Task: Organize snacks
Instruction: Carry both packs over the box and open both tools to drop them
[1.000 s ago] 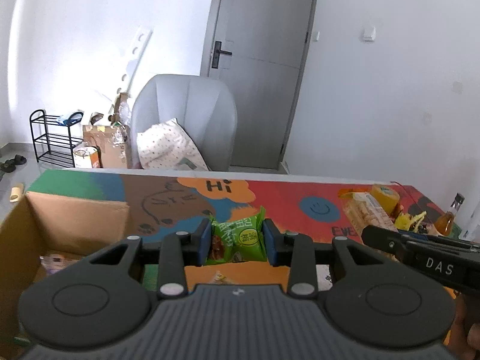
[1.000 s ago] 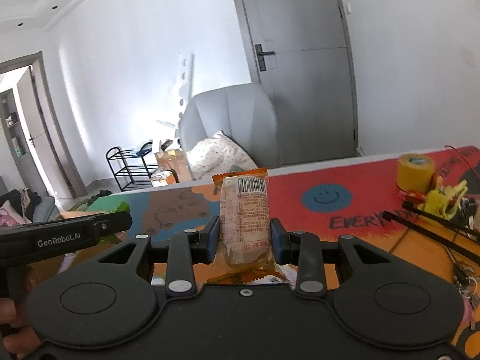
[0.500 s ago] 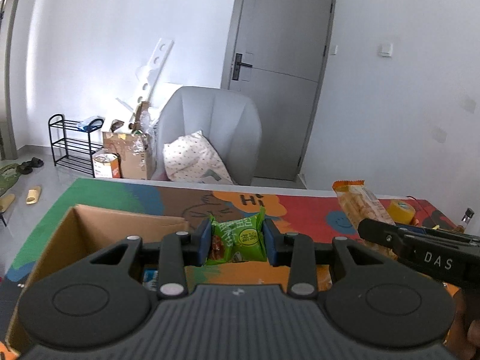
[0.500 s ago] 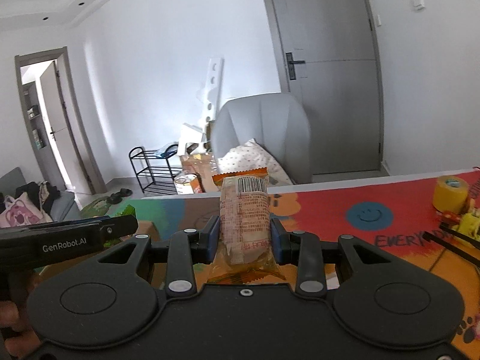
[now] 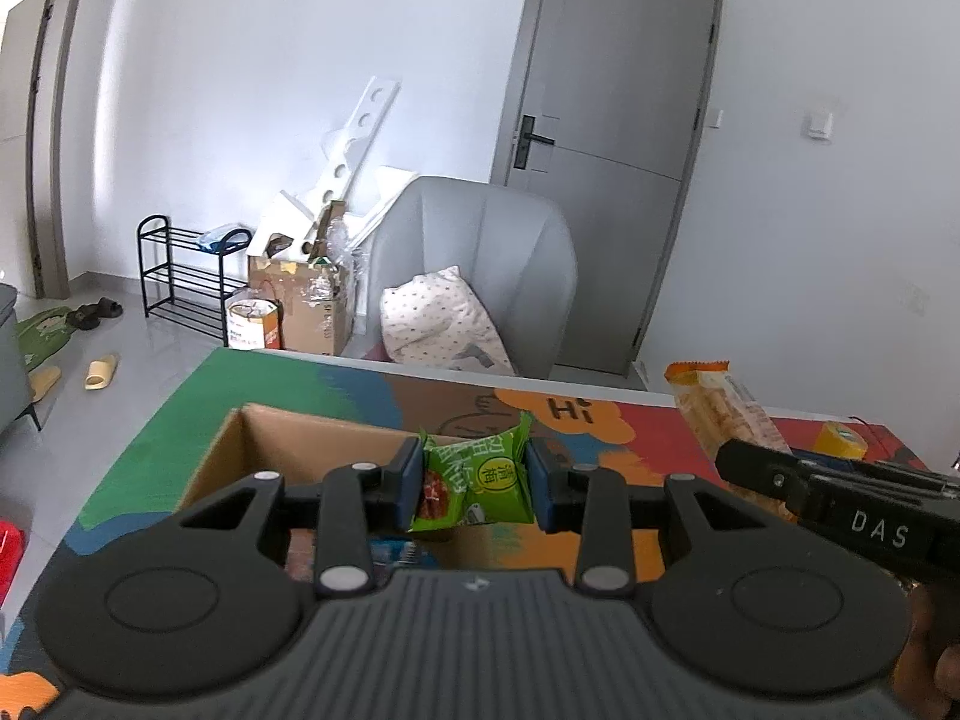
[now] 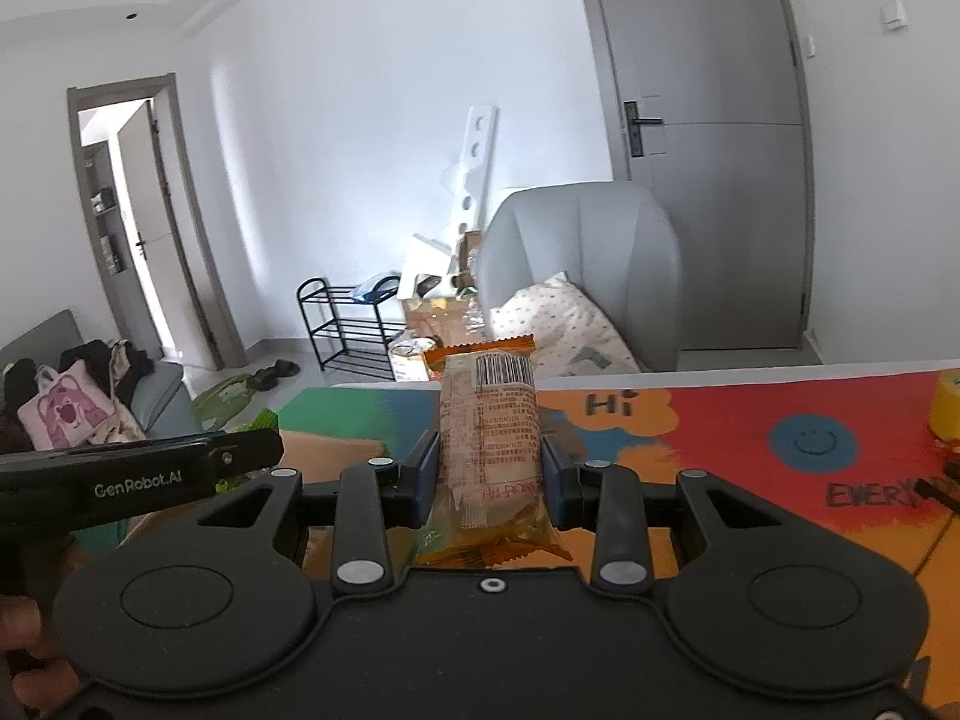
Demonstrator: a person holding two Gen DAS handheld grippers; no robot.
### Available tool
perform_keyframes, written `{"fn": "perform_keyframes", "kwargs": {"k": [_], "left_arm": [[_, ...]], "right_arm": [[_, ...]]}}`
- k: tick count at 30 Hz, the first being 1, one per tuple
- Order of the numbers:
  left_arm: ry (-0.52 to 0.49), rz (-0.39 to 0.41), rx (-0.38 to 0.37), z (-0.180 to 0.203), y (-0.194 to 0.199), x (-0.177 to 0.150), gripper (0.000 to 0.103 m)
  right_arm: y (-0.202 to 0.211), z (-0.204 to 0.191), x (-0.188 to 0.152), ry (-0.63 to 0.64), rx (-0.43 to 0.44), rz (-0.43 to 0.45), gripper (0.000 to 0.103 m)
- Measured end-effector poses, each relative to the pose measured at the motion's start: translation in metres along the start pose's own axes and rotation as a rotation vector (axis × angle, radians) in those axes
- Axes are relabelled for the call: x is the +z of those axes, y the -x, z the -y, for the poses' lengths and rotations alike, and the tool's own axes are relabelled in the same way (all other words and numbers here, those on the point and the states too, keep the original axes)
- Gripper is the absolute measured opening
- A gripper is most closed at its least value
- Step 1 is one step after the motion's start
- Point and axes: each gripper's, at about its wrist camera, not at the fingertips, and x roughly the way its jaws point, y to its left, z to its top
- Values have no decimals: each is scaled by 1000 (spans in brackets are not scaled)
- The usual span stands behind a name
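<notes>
My left gripper [image 5: 474, 489] is shut on a small green snack packet [image 5: 480, 480] and holds it above the open cardboard box [image 5: 240, 450], near its right part. My right gripper [image 6: 487, 480] is shut on a long clear-and-orange cracker packet [image 6: 489, 438], held upright above the table. That packet also shows in the left wrist view [image 5: 720, 408] at the right, beside the left gripper. The box shows in the right wrist view [image 6: 324, 444] to the lower left. Some snacks lie inside the box, mostly hidden by the gripper.
The table carries a colourful painted mat [image 6: 780, 414]. A yellow tape roll [image 5: 843, 438] stands at its far right. Beyond the table are a grey armchair with a pillow [image 5: 474, 288], cardboard clutter and a black shoe rack [image 5: 186, 276].
Both grippers have moved left with their packets still held. The box now lies under the left gripper, and the items at the right end of the table have slid out of view.
</notes>
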Motion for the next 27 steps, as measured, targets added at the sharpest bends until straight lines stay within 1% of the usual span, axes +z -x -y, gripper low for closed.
{"fn": "perform_keyframes", "kwargs": {"k": [4, 10, 18, 21, 23, 27], "left_arm": [[18, -3, 20, -16, 0, 0, 35], [55, -23, 48, -38, -4, -3, 36], [90, -47, 72, -63, -1, -7, 36], [102, -64, 73, -68, -1, -8, 38], [120, -75, 77, -72, 1, -9, 44], [132, -61, 88, -77, 8, -11, 48]], "right_arm": [[-9, -10, 1, -8, 43, -17, 33], [-17, -32, -1, 16, 75, -39, 33], [-25, -58, -8, 39, 112, -68, 33], [-26, -65, -9, 42, 120, -75, 33], [-25, -68, -9, 45, 126, -78, 33], [-23, -74, -9, 49, 131, -77, 33]]}}
